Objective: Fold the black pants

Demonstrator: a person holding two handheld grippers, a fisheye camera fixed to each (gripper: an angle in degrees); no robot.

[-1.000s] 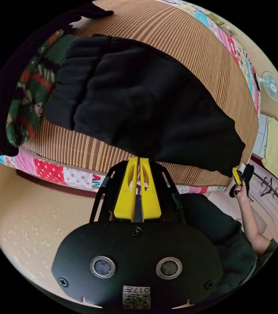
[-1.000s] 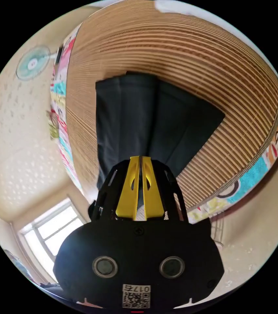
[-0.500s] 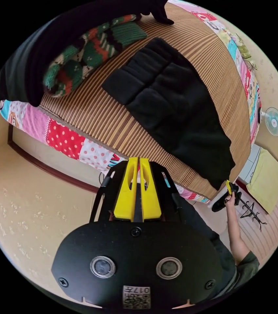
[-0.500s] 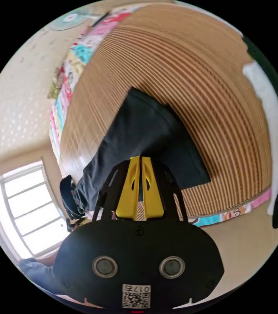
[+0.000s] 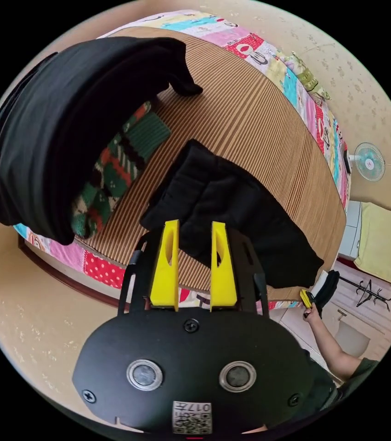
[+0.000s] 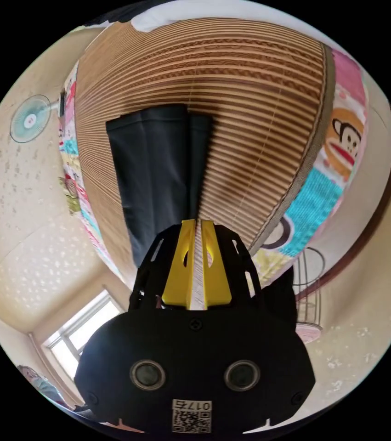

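— Where are the pants [image 5: 232,220]?
— On the mat [image 5: 259,138] over the bed [image 5: 314,115], near its edge.
— And the sweater [image 5: 121,170]?
— Beside them on the mat, partly under a heap of clothes [image 5: 66,124]. A fan [image 5: 369,161] stands beyond the bed.

We count one pair of black pants [image 5: 236,216] on one striped mat [image 5: 259,124], one green-and-red knitted garment [image 5: 121,165], one black garment [image 5: 66,124] heaped above it, one patchwork quilt [image 5: 314,110], one standing fan [image 5: 369,161], one yellow cloth [image 5: 381,241] and two grippers, the left gripper [image 5: 194,243] and the right gripper [image 5: 306,298].
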